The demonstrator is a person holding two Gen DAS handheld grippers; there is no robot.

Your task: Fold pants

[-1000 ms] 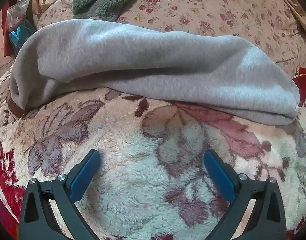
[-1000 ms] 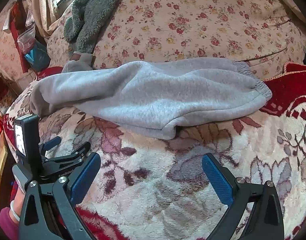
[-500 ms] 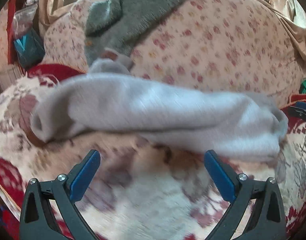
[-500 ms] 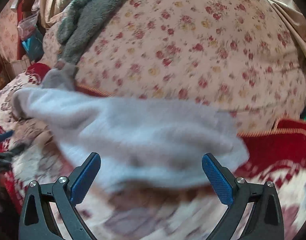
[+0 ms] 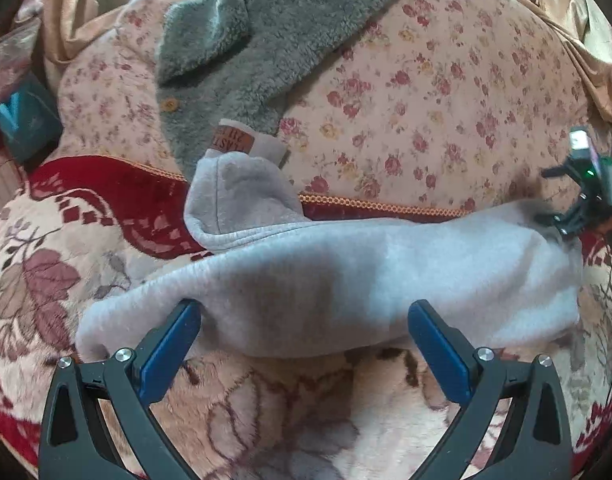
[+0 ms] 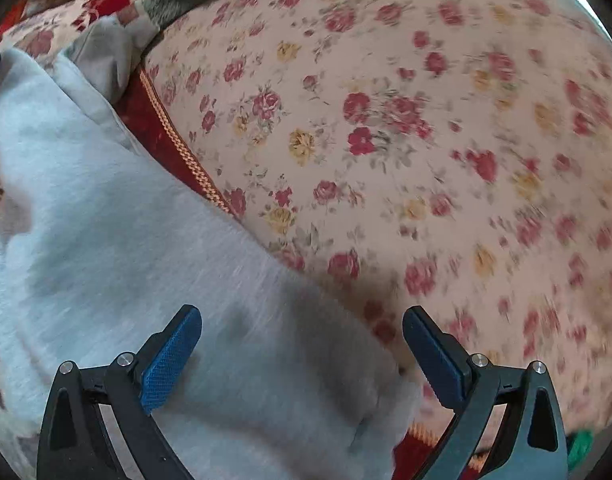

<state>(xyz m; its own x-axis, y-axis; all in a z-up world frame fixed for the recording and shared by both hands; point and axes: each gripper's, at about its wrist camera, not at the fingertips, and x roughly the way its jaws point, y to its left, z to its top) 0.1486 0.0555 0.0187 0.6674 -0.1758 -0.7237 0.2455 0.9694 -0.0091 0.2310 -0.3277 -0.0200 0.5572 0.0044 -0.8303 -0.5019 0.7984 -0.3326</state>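
Observation:
The grey sweatpants [image 5: 346, 276] lie folded lengthwise across a floral fleece blanket [image 5: 286, 408], with one end bunched up at the back [image 5: 234, 200]. My left gripper [image 5: 304, 344] is open, its blue pads straddling the near edge of the pants. In the right wrist view the pants [image 6: 126, 260] fill the lower left, and my right gripper [image 6: 302, 356] is open over their right end, close to the fabric. The right gripper also shows at the far right of the left wrist view [image 5: 586, 196], at the pants' end.
A big floral quilt [image 5: 426, 100] rises behind the pants, with a grey fleece garment [image 5: 274, 32] draped over it. The blanket's red border [image 5: 118, 192] runs along the quilt's base. A teal bag [image 5: 22, 120] sits at the far left.
Both grippers have moved forward onto the pants: the left one from the bare blanket to the near edge, the right one swung right to the pants' right end.

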